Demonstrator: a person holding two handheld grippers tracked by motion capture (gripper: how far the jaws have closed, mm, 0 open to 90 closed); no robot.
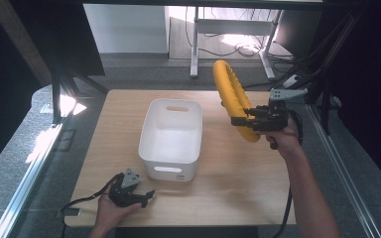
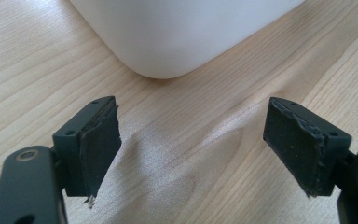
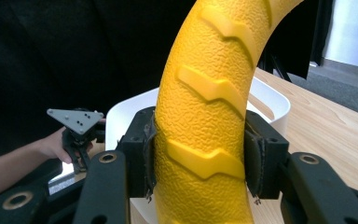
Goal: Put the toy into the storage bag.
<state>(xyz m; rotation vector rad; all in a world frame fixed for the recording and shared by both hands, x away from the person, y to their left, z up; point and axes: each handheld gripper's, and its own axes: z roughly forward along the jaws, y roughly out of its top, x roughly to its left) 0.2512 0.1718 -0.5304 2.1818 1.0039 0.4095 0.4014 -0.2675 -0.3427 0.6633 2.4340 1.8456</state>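
the right gripper (image 1: 242, 121) has its jaws closed on a yellow ring (image 1: 231, 96), one pad pressed against each side of the ring's thick band. in the right gripper view the ring (image 3: 205, 140) rises straight up between the jaws, its pebbled skin and raised zigzag ridges facing the camera, and bends away to the upper right beyond them. in the high view the ring stands on edge in the air, gripped near its lower end, with most of its loop reaching up and away from the jaws, clear of the worktop (image 1: 238, 183). the person's right hand (image 1: 282, 136) wraps the gripper body behind the jaws.

just beyond the ring, as the right jaws see it, lies a white tub (image 3: 272, 100); in the high view the tub (image 1: 171, 141) sits near the middle of the worktop, to the left of the held ring and apart from it.

the left gripper (image 1: 149, 196) has its jaws spread wide with nothing between them. in the left gripper view (image 2: 193, 154) only bare wood lies between the two pads, and a rounded corner of the tub (image 2: 168, 42) stands a little ahead of the jaws, not touching them. the person's left hand (image 1: 111, 210) holds this gripper low over the near edge of the worktop, close to the tub's near wall.
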